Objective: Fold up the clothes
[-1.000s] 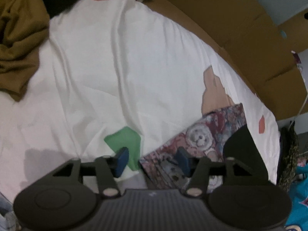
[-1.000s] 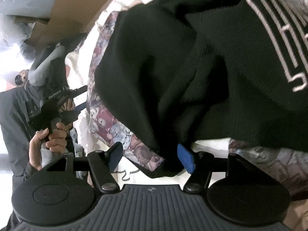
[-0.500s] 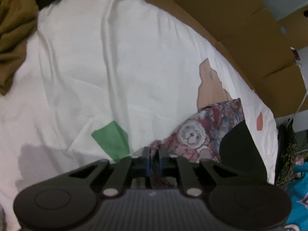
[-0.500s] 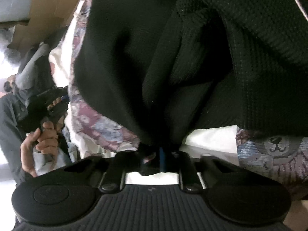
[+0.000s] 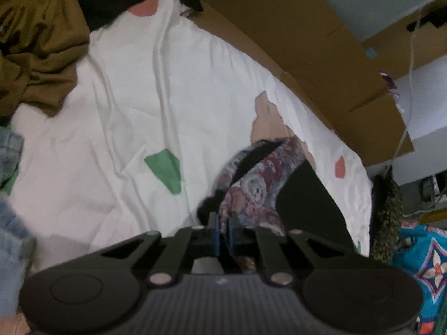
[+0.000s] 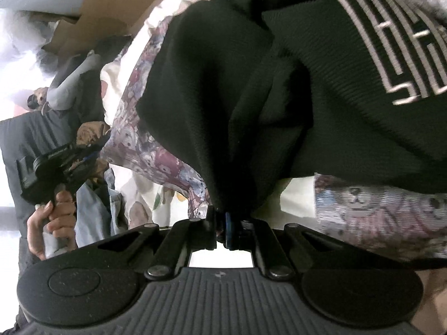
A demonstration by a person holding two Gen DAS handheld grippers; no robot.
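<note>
My left hand-held gripper [image 5: 222,233] is pinched tight on the bear-print edge of the black garment [image 5: 304,203], which hangs from its blue pads above the white bedsheet [image 5: 145,106] with its green and pink patches. My right hand-held gripper [image 6: 223,227] is likewise pressed together on a bunched fold of that same black knit, whose pale lettering [image 6: 396,47] shows at upper right. An olive garment [image 5: 36,44] lies crumpled at the sheet's far left corner, and cardboard [image 5: 293,36] lines the bed's far side.
</note>
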